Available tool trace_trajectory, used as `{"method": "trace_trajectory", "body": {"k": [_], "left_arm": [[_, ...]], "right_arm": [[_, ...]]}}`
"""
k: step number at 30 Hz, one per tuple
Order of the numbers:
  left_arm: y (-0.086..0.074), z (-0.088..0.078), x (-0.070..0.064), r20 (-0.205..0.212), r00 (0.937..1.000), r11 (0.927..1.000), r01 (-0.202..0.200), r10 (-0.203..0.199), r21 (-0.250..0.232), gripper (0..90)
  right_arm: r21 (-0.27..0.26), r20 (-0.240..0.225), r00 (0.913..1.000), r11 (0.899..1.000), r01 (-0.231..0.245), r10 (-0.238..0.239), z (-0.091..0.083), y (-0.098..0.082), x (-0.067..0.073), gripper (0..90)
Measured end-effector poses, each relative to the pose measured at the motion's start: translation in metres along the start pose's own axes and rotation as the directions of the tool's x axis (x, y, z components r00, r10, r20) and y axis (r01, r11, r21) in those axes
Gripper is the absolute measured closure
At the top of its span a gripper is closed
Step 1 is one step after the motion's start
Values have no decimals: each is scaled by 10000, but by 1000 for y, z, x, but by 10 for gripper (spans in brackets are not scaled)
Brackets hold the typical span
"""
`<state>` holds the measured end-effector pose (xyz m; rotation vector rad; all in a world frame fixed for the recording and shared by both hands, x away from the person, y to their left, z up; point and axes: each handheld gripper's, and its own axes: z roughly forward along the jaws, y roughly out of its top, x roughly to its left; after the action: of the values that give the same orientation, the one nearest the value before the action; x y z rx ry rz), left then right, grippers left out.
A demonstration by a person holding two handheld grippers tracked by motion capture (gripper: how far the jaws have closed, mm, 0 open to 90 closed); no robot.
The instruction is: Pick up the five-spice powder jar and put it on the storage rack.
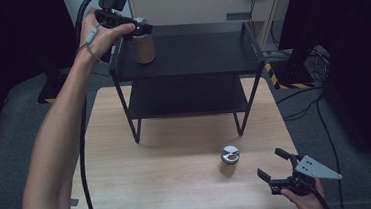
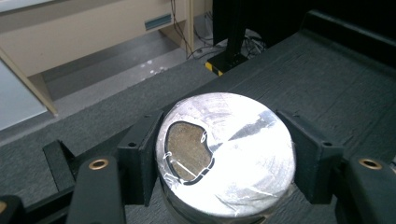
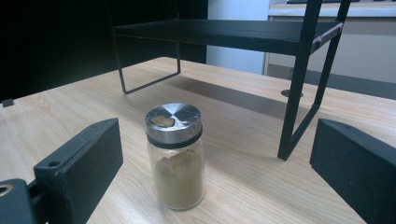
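Your left hand-held gripper (image 2: pixel 219 154) is clamped on the spice jar (image 1: pixel 143 46), glass with brown powder and a shiny metal lid, standing on the black shelf's (image 1: pixel 195 58) top; your right hand-held gripper (image 1: pixel 273 165) gapes apart.

One jar (image 1: pixel 143 46) on shelf (image 1: pixel 194 53), another (image 1: pixel 230 160) below

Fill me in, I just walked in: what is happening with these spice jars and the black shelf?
A person is working with a gripper in each hand. The left gripper is shut on a spice jar by its metal lid, at the left end of the black shelf's top tier. A second spice jar stands on the wooden table, between the jaws of the open right gripper without touching them.
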<state>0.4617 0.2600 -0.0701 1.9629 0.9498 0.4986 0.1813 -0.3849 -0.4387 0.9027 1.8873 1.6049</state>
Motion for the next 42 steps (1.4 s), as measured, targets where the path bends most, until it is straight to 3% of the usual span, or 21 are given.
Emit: {"method": "trace_trajectory", "body": {"k": [7, 9, 11, 15, 17, 23, 30, 36, 37, 39, 42], "left_arm": [[-8, 3, 0, 24, 9999, 9995, -112, 113, -292, 329], [-10, 4, -6, -323, 9988, 9983, -371, 357, -441, 203], [-10, 3, -7, -253, 9988, 9975, -428, 414, -565, 123], [-13, -4, -14, -401, 9975, 9916, -628, 586, -1134, 78], [-11, -13, -19, -219, 9980, 9864, -627, 601, -1519, 65], [-13, -29, -27, 165, 9965, 9763, -769, 819, -2023, 47], [-24, -43, -37, 371, 9933, 9753, -1002, 1095, -1966, 40], [-41, -53, -37, 609, 9904, 9735, -1100, 1245, -2007, 39], [-50, -56, -35, 848, 9896, 9707, -954, 1165, -2205, 39], [-54, -57, -34, 949, 9880, 9686, -971, 1215, -2287, 41], [-66, -61, -39, 1105, 9819, 9640, -1243, 1535, -2351, 42]], "right_arm": [[2, -12, 10000, 10000, -15, 15, 0, 0, 0, 29], [-17, -5, 10000, 10000, 9, -9, 0, 0, 0, 30], [-18, 4, 10000, 10000, -2, 2, 0, 0, 0, 30], [-21, 3, 10000, 10000, -1, 1, 0, 0, 0, 30], [-18, -6, 10000, 10000, 10, -10, 0, 0, 0, 30], [-46, -27, 10000, 10000, 26, -26, 0, 0, 1, 29], [-64, -111, 9999, 10000, 69, -70, 0, 1, 1, 30], [-67, -173, 9998, 9999, 121, -122, 1, 1, 1, 30], [-57, -178, 9998, 9999, 129, -130, 1, 2, 1, 30], [-56, -188, 9997, 9999, 136, -137, 1, 2, 1, 30], [-47, -188, 9997, 9999, 132, -133, 1, 1, 1, 30]]}}
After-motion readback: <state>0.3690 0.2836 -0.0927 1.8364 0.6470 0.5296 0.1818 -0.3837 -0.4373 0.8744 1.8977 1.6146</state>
